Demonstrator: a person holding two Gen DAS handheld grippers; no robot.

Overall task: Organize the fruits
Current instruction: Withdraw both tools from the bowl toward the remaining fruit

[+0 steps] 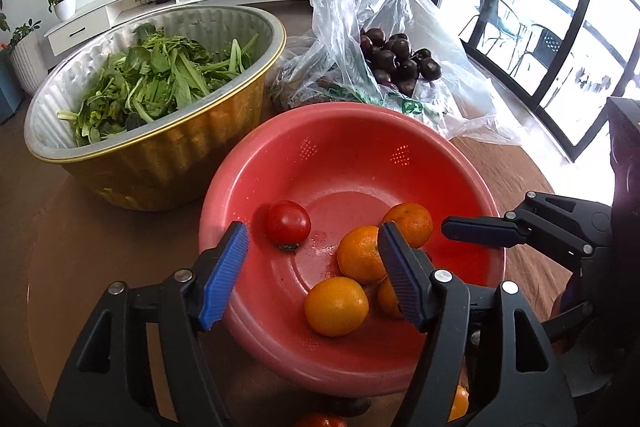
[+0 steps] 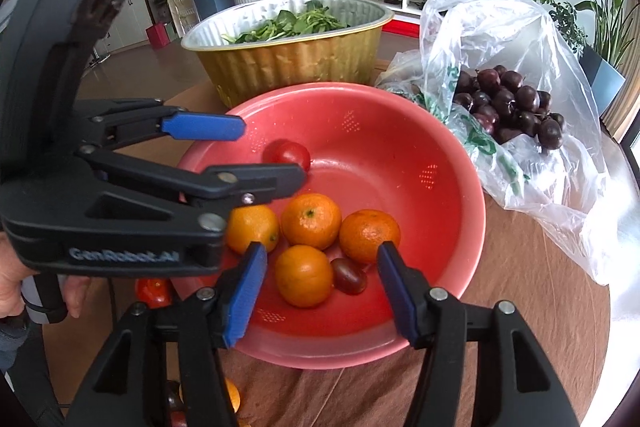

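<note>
A red colander bowl (image 1: 400, 131) (image 2: 440, 131) holds several oranges (image 1: 336, 305) (image 2: 310, 221), a red tomato (image 1: 288, 221) (image 2: 292, 153) and a small dark tomato (image 2: 349, 276). My left gripper (image 1: 312, 269) is open and empty above the bowl's near rim; it also shows in the right wrist view (image 2: 272, 151). My right gripper (image 2: 322, 293) is open and empty over the bowl's near side. One of its fingers (image 1: 480, 227) reaches in from the right in the left wrist view.
A gold foil basin (image 1: 176, 171) (image 2: 296, 63) of leafy greens stands behind the bowl on the left. A clear plastic bag (image 1: 400, 11) (image 2: 552, 163) with dark plums (image 1: 396, 61) (image 2: 516, 107) lies behind on the right. Loose tomatoes and oranges (image 2: 154, 293) lie on the brown table below.
</note>
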